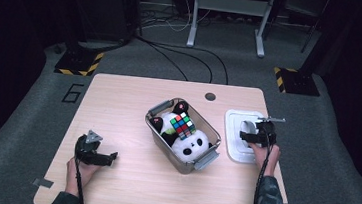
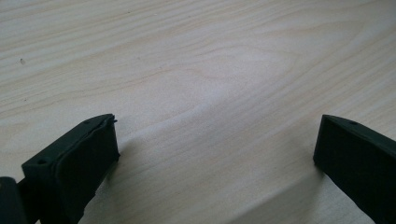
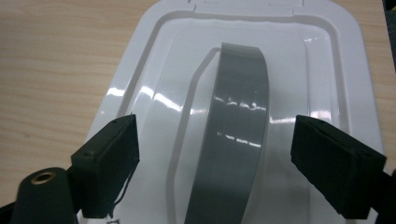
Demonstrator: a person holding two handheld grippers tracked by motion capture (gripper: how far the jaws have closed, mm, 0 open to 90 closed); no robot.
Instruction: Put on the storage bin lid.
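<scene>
The white lid (image 3: pixel 243 93) is seen flat on the table (image 1: pixel 125 187), just right of the clear box (image 1: pixel 153 129); the right gripper (image 3: pixel 215 158) is held released astride its grey handle (image 3: pixel 236 130); the left gripper (image 2: pixel 215 154) is released, well left of the box.

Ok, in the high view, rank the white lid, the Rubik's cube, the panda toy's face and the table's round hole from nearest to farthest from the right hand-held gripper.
1. White lid: directly under the right hand-held gripper, at the table's right edge.
2. Panda toy's face: to its left, in the clear bin's near end.
3. Rubik's cube and the round hole: too close to call; the cube lies on the panda, the hole is by the far edge.
</scene>
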